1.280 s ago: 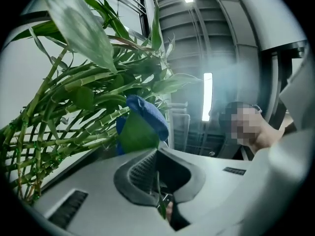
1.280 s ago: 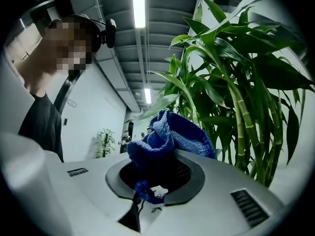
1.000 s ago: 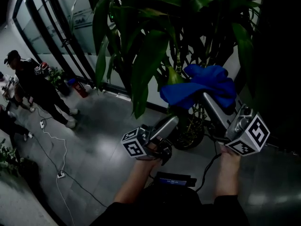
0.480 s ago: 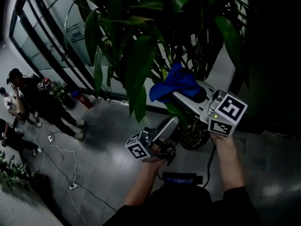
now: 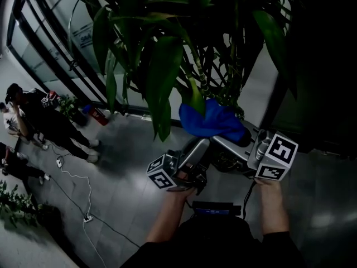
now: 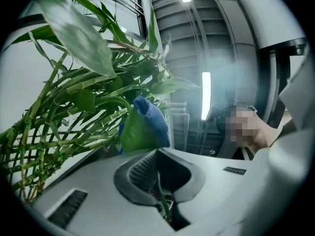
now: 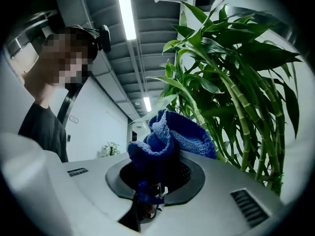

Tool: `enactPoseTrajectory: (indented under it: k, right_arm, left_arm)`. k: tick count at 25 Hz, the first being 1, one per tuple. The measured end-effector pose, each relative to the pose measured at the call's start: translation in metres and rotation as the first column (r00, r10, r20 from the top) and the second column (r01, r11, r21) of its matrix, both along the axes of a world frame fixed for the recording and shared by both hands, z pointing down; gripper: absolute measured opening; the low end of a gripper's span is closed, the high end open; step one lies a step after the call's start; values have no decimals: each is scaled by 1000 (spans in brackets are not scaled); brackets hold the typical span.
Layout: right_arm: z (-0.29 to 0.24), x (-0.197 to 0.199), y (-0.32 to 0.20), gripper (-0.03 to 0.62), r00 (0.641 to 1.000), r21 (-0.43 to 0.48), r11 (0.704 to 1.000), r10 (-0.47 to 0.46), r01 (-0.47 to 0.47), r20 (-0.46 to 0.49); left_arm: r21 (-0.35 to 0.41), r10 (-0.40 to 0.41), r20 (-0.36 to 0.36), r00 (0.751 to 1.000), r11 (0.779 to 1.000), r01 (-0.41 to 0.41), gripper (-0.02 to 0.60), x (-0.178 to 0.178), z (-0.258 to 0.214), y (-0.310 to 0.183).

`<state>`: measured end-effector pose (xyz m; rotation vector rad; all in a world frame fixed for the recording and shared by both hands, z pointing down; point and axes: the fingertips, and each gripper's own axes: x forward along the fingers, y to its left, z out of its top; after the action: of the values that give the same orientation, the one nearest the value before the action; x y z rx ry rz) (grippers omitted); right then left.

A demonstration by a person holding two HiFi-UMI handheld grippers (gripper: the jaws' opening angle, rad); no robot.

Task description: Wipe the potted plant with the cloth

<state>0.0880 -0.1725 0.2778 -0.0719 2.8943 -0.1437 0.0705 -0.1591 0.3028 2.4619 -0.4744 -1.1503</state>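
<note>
The potted plant (image 5: 167, 49) spreads long green leaves over both grippers, and its woven stalks (image 6: 54, 132) show in the left gripper view. My left gripper (image 5: 205, 143) points up and is shut on the thin lower end of one leaf (image 6: 138, 129), whose edge runs down between the jaws. My right gripper (image 5: 218, 138) is shut on a bunched blue cloth (image 5: 212, 120). The cloth (image 7: 170, 136) lies against that same leaf (image 5: 195, 96), just above the left gripper (image 6: 157, 154). The pot is mostly hidden behind the grippers.
People (image 5: 33, 116) stand on the grey floor at the left, near cables and a power strip (image 5: 83, 216). A glass wall with dark frames (image 5: 50, 43) runs behind the plant. A red object (image 5: 96, 116) stands at its foot. A small plant (image 5: 11, 200) is at the lower left.
My right gripper has come down with the blue cloth along the leaf, towards the left gripper, and rolled. The left gripper has kept its hold and its place.
</note>
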Motion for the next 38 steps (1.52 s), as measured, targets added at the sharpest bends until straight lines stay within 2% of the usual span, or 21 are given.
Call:
enactPoseTrajectory:
  k: [7, 11, 15, 18, 21, 24, 26, 28, 31, 38]
  right_arm:
    - [15, 20, 5, 89, 1000, -53, 998, 17, -16, 21]
    - [9, 33, 5, 89, 998, -49, 998, 38, -35, 48]
    - [-33, 57, -2, 89, 977, 3, 996, 92, -95, 194]
    - [-68, 70, -10, 89, 947, 40, 988, 129, -147, 296]
    - [-95, 66, -11, 89, 933, 100, 977, 145, -187, 330]
    - [-111, 48, -16, 89, 939, 170, 961, 160, -219, 304]
    - [-109, 29, -27, 89, 952, 189, 955, 178, -229, 250]
    - [-94, 10, -40, 89, 966, 167, 962, 186, -216, 177]
    - [-63, -7, -38, 89, 985, 108, 982, 143, -154, 98]
    - [-19, -11, -4, 89, 996, 105, 991, 88, -87, -5]
  left_arm:
    - [5, -10, -11, 1000, 1000, 10, 33, -2, 2, 2]
    - [21, 23, -59, 998, 1000, -22, 106, -5, 0, 6]
    - [40, 59, -117, 991, 998, -55, 213, -8, -4, 10]
    - [54, 69, -125, 990, 997, -63, 235, -7, -7, 13]
    - [59, 66, -116, 991, 996, -60, 235, -4, -8, 14]
    - [71, 58, -110, 992, 996, -50, 239, -2, -10, 16]
    - [84, 50, -103, 993, 996, -41, 252, -1, -13, 16]
    - [94, 39, -92, 995, 995, -30, 267, 2, -16, 15]
    - [99, 26, -77, 997, 995, -18, 298, 5, -17, 16]
    - [133, 13, -36, 999, 991, -8, 376, 8, -20, 26]
